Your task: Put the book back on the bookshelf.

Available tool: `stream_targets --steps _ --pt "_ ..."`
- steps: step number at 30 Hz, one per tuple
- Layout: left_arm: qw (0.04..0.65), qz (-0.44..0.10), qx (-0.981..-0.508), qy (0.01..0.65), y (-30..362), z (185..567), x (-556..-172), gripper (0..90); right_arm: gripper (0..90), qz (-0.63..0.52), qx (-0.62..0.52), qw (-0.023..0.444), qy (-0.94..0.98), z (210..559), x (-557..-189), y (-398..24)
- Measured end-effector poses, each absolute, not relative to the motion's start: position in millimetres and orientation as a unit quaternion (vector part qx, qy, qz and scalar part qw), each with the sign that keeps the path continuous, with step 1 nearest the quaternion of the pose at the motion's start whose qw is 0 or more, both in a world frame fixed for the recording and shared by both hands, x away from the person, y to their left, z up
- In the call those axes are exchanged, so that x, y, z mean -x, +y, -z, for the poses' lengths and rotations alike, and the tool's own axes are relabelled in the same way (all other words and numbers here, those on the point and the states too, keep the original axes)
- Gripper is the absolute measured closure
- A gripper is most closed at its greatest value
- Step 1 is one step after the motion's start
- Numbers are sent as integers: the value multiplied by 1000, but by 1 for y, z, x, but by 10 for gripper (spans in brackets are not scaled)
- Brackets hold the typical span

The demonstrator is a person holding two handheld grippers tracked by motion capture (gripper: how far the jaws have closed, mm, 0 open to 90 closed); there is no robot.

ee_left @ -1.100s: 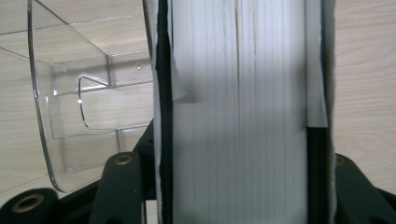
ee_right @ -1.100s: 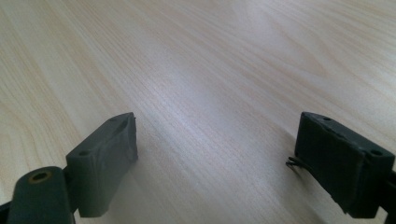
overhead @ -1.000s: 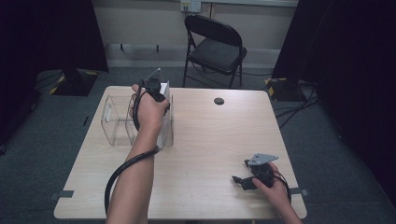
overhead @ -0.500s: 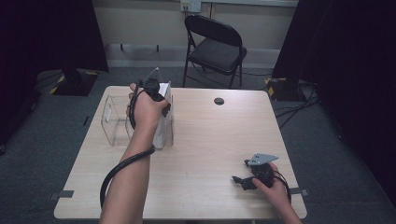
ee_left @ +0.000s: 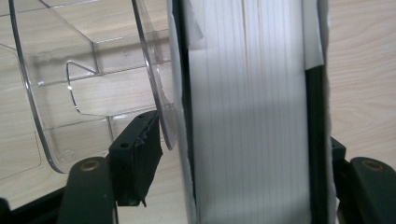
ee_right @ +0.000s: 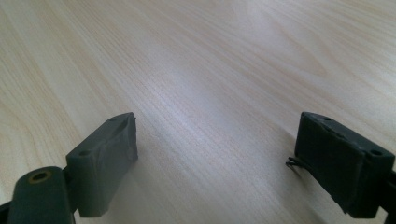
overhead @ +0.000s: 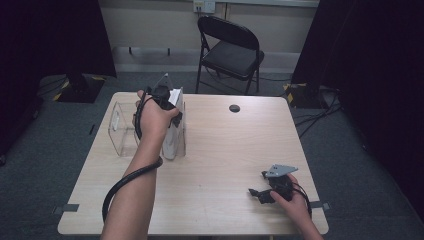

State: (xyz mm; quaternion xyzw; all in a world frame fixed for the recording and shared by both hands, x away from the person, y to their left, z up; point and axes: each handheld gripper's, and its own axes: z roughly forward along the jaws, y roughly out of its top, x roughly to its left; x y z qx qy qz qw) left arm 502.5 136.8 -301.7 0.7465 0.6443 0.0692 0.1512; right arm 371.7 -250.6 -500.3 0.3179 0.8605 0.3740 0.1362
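The white book-like stack of pages (ee_left: 252, 112) stands upright on its edge at the right-hand end of the clear plastic file holder (overhead: 122, 127), toward ten o'clock on the table (overhead: 225, 165), seemingly so the holder's end wall can prop it. In the left gripper view the stack sits between the jaws of the left gripper (ee_left: 233, 172); the left pad stands clear of it, with a visible gap and the holder's curved wall (ee_left: 154, 93) beside it, while the right pad is hidden behind the pages. So the jaws are apart rather than clamped, and they have just been opening, which reads as a release now that the stack stands by itself. In the high view the left hand (overhead: 152, 117) hangs over the top of the stack. The right gripper (ee_right: 215, 163) rests low at about four o'clock, jaws wide apart over bare wood, parked out of the way. Compared with a second ago, the stack, the holder and the right hand (overhead: 290, 197) sit where they were; the left hand has barely shifted.
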Motion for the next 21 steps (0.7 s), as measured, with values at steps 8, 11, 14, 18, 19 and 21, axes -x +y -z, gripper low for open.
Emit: stream_targets --steps 8,11,14,18,19,21 --pt "153 -63 -748 642 136 303 -499 310 121 -374 -318 136 860 500 -372 -251" --pt "149 -65 -757 633 138 302 -498 309 121 -374 -318 136 860 500 -372 -251" --pt "153 -63 -754 636 138 301 -496 307 122 -374 -318 137 860 500 -372 -250" --pt "153 -60 -756 633 139 301 -494 307 121 -374 -318 136 861 500 -372 -251" --pt "157 -59 -755 634 138 302 -493 306 121 -374 -318 136 860 500 -372 -251" --pt "157 -58 -762 625 140 303 -492 306 121 -374 -318 137 860 500 -372 -250"
